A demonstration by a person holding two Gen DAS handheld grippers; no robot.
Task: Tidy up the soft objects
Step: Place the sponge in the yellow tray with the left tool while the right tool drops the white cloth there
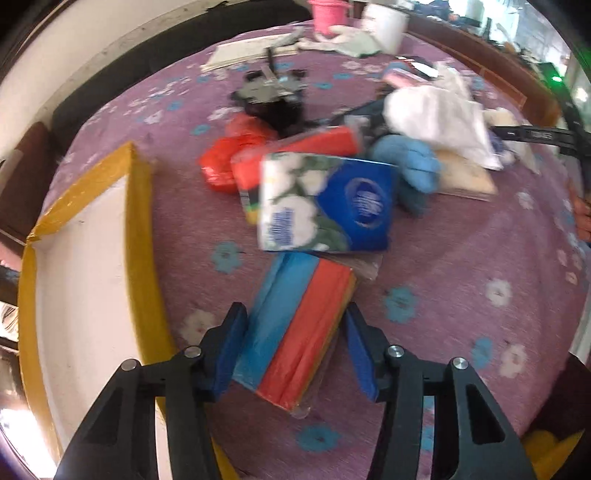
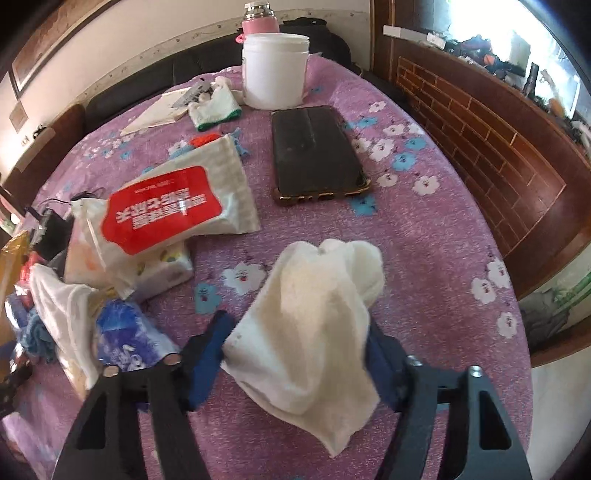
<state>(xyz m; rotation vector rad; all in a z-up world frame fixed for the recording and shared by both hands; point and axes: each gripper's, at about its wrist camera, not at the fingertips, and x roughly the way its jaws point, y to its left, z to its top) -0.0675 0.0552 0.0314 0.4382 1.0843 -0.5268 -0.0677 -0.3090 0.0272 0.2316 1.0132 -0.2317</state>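
My left gripper (image 1: pixel 295 332) has its blue pads on both sides of a striped blue, red and yellow packet (image 1: pixel 295 332); the left pad touches it, the right pad shows a small gap. Beyond it lies a blue and white tissue pack (image 1: pixel 325 203), red packets (image 1: pixel 295 155), a blue cloth (image 1: pixel 410 166) and a white cloth (image 1: pixel 436 114). My right gripper (image 2: pixel 295 350) is shut on a cream white towel (image 2: pixel 314 321), held above the purple cloth. A wet-wipes pack with a red label (image 2: pixel 177 206) lies to the left.
A white box with yellow taped rim (image 1: pixel 136 229) stands at the left. A black phone (image 2: pixel 314 151), a white tub (image 2: pixel 275 70), a pink flask (image 2: pixel 258 18), a white glove (image 2: pixel 214 107) and papers (image 2: pixel 155 110) lie on the flowered purple table cover (image 2: pixel 424 240). A black device (image 1: pixel 273 96) sits behind.
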